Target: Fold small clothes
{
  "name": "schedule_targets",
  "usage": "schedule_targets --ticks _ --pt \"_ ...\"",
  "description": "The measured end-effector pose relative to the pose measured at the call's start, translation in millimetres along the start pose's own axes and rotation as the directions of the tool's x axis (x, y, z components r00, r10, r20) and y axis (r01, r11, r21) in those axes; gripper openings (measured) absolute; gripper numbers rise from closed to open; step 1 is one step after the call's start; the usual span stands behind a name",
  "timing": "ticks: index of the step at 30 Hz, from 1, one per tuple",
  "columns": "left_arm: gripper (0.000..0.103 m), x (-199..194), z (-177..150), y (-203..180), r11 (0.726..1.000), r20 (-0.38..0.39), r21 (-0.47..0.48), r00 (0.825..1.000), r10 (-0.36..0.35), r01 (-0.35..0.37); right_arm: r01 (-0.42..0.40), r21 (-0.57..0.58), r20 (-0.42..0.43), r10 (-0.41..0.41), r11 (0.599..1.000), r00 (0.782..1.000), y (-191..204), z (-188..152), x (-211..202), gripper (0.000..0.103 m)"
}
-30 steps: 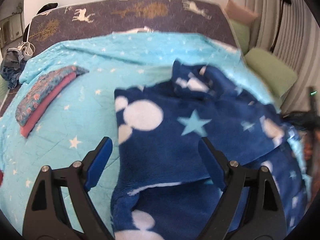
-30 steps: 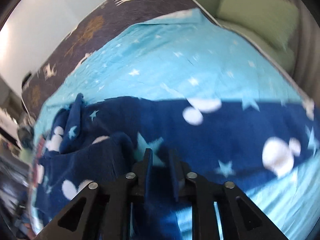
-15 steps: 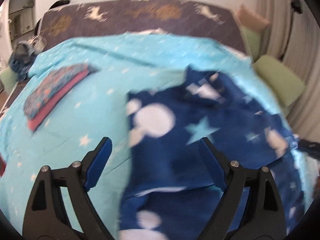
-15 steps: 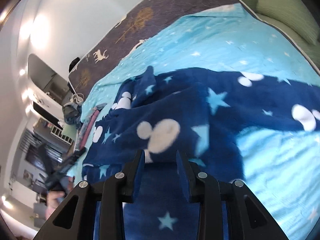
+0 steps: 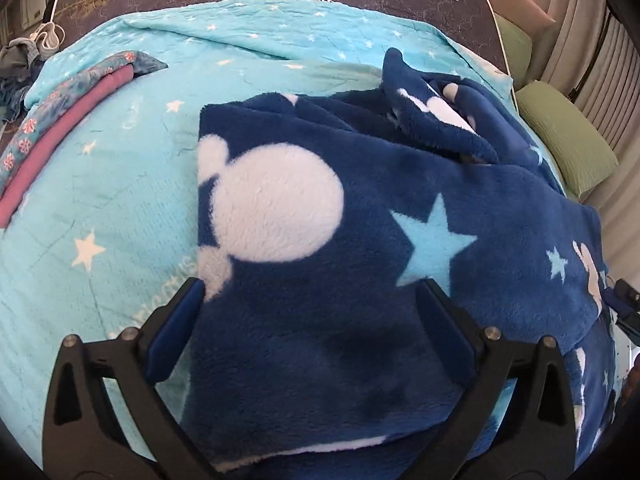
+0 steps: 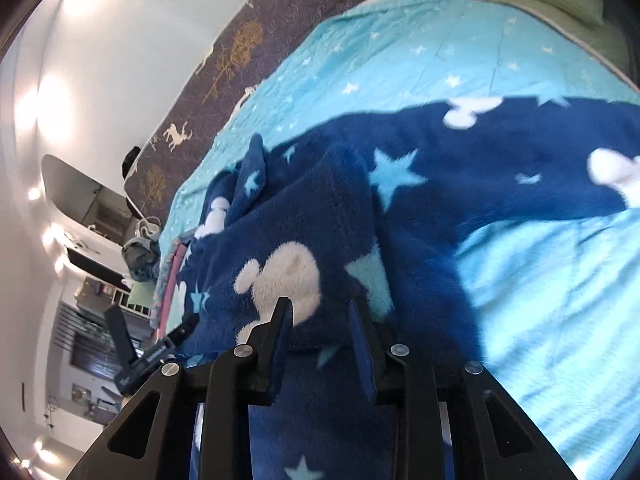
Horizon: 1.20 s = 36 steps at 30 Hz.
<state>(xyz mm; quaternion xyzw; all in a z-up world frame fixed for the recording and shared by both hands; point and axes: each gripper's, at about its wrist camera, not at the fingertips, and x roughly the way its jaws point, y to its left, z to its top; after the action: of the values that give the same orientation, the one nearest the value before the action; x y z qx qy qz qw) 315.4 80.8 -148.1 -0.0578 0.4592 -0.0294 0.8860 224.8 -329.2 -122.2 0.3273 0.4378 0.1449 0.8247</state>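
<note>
Left wrist view: left gripper point(image 5: 310, 300), jaws still opening, straddles the navy fleece garment point(image 5: 360, 220) (partly folded) at lower centre on the turquoise bedspread point(image 5: 100, 200); right gripper point(image 6: 320, 316) jaws part-spread, whether pinching fleece unclear.

The left gripper point(image 5: 312, 296) angles downward with jaws opening wide, while the right gripper point(image 6: 320, 316) stands part open.

I can't see the fleece garment point(image 5: 304, 280) whole: its near end runs under the left gripper point(image 5: 312, 304) and off the bottom edge. In the right wrist view its far part is motion-blurred. Bedspread point(image 5: 120, 208) beneath it is hidden. Clothes pile point(image 5: 16, 64) is cut off at the left edge, too small to ID.
</note>
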Motion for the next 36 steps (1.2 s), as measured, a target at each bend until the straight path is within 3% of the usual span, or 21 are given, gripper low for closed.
schedule_targets --ticks 1,3,4,7,10,19,22,23,24,25,26,29,31,33,36 --pt "0.103 -0.1 0.5 -0.6 1.000 0.000 0.002 1.000 0.001 -0.001 0.019 0.005 0.025 -0.019 1.000 1.000 -2.9 0.7 -8.1 0.036" --pt "0.103 -0.2 -1.8 -1.2 1.000 0.005 0.005 1.000 0.004 -0.004 0.087 0.054 0.113 -0.093 0.995 0.989 -22.3 5.4 -34.9 0.059" --pt "0.103 -0.3 -1.6 -1.0 1.000 0.005 0.003 1.000 0.002 -0.002 0.102 0.094 0.148 -0.115 0.990 0.982 -34.8 7.4 -47.0 0.061" --pt "0.103 1.4 0.0 -1.9 1.000 0.006 0.006 1.000 0.008 -0.009 0.110 0.299 0.211 -0.178 0.948 0.961 -94.0 12.3 -82.6 0.062" --pt "0.103 0.1 -1.3 -3.4 0.999 0.010 0.018 1.000 0.028 -0.028 0.109 0.498 0.226 -0.250 0.860 0.942 -155.1 12.7 -106.0 0.063" --pt "0.103 0.3 -2.9 -0.8 1.000 0.005 0.001 1.000 0.010 -0.010 0.136 0.673 0.223 -0.375 0.727 0.900 -225.1 43.6 -103.2 0.069" --pt "0.103 -0.8 -3.4 -2.0 1.000 0.010 0.006 1.000 0.014 -0.014 0.099 0.732 0.265 -0.417 0.674 0.870 -236.0 47.4 -92.4 0.069" --pt "0.103 -2.5 -3.6 -2.1 1.000 0.018 0.007 1.000 0.013 -0.013 0.092 0.740 0.279 -0.428 0.666 0.860 -237.7 49.4 -91.9 0.062" --pt "0.103 -4.4 -3.9 -1.8 1.000 0.026 0.006 1.000 0.009 -0.009 0.099 0.728 0.287 -0.432 0.679 0.855 -238.0 54.2 -91.7 0.026" --pt "0.103 -6.6 -4.0 -1.5 1.000 0.036 0.003 0.999 0.004 -0.004 0.110 0.705 0.284 -0.421 0.701 0.861 -236.2 60.2 -89.3 0.005" --pt "0.101 -10.7 -3.9 -0.8 1.000 0.053 -0.001 0.999 0.001 -0.001 0.120 0.684 0.281 -0.412 0.720 0.867 -231.7 64.5 -88.5 0.008" --pt "0.094 -30.5 -1.7 -1.7 1.000 0.124 0.006 0.992 -0.012 0.011 0.159 0.594 0.344 -0.428 0.789 0.836 -197.8 77.1 -103.1 0.008" --pt "0.094 -50.0 2.2 -8.5 0.998 0.182 0.035 0.982 -0.050 0.044 0.198 0.481 0.385 -0.409 0.854 0.827 -159.9 91.9 -111.7 0.008" --pt "0.094 -63.4 6.0 -16.3 0.996 0.208 0.062 0.976 -0.070 0.059 0.228 0.336 0.420 -0.362 0.914 0.832 -110.1 104.1 -116.3 0.008" --pt "0.095 -77.3 12.8 -29.2 0.991 0.210 0.099 0.971 -0.112 0.093 0.223 0.097 0.452 -0.242 0.970 0.858 -25.9 109.3 -107.2 0.008"
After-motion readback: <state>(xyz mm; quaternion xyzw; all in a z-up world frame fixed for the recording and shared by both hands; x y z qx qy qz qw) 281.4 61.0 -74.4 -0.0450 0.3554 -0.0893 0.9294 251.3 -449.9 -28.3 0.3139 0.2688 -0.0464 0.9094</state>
